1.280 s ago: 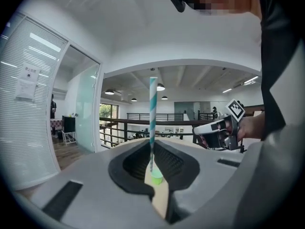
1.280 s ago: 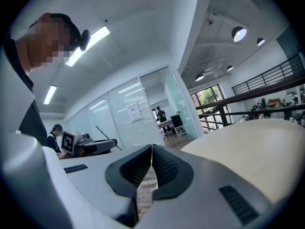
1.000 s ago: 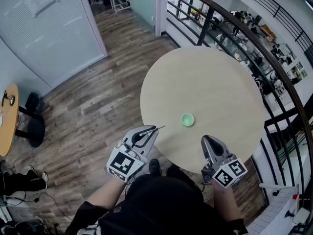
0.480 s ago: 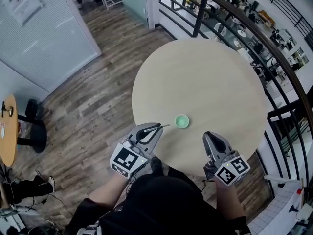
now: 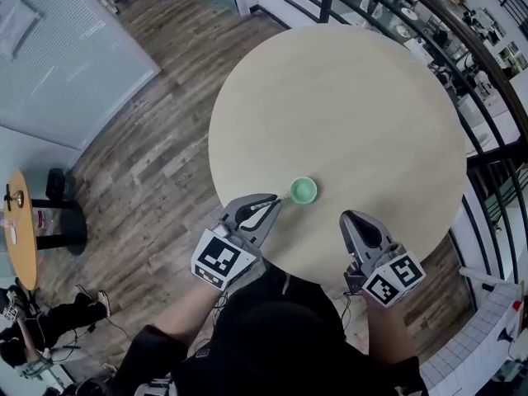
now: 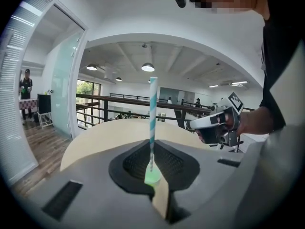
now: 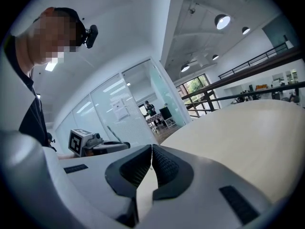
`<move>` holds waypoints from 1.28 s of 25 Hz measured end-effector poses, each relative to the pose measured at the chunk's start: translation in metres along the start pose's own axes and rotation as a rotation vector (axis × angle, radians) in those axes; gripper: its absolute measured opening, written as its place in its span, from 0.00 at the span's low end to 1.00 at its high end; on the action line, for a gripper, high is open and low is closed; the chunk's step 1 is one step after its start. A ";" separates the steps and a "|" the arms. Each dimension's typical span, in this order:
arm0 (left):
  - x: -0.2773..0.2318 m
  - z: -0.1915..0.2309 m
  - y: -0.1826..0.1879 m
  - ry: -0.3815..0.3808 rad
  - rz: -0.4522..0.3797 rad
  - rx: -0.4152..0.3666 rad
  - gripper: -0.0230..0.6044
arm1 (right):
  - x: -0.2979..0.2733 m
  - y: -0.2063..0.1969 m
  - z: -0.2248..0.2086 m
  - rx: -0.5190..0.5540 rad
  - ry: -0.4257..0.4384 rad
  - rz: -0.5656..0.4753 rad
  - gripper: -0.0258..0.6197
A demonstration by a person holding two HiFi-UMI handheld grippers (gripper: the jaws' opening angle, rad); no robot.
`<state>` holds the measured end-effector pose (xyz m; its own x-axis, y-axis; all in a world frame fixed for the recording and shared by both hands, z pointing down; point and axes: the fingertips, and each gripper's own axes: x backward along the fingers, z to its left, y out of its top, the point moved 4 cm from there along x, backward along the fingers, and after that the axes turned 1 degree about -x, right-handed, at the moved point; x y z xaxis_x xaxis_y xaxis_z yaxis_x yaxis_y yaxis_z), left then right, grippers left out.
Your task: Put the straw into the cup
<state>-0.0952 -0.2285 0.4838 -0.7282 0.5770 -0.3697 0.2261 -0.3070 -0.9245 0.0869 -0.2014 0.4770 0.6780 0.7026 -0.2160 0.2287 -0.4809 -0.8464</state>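
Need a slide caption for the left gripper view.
Left gripper shut on a striped straw, green cup just ahead on the round table.

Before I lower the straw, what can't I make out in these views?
Cup contents: too small in the head view; in the left gripper view the left gripper's jaws cover most of it.
Gap between straw tip and cup: the straw is too thin to trace in the head view; in the left gripper view they overlap.
Cup from the right gripper: outside the right gripper view.
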 end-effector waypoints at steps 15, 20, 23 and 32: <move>-0.062 0.003 -0.054 -0.027 0.105 0.043 0.08 | 0.006 -0.049 -0.041 -0.100 -0.039 0.047 0.08; -0.079 0.000 -0.070 -0.034 0.155 0.062 0.08 | 0.007 -0.058 -0.038 -0.122 -0.017 0.068 0.08; -0.083 0.001 -0.077 -0.041 0.172 0.064 0.08 | 0.005 -0.061 -0.036 -0.128 -0.012 0.070 0.08; -0.094 -0.001 -0.094 -0.067 0.241 0.052 0.08 | 0.009 -0.068 -0.036 -0.144 -0.012 0.069 0.08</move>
<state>-0.0472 -0.2530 0.6055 -0.6991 0.4312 -0.5703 0.3659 -0.4695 -0.8035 0.1028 -0.1810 0.5496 0.6875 0.6709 -0.2781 0.2798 -0.5981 -0.7510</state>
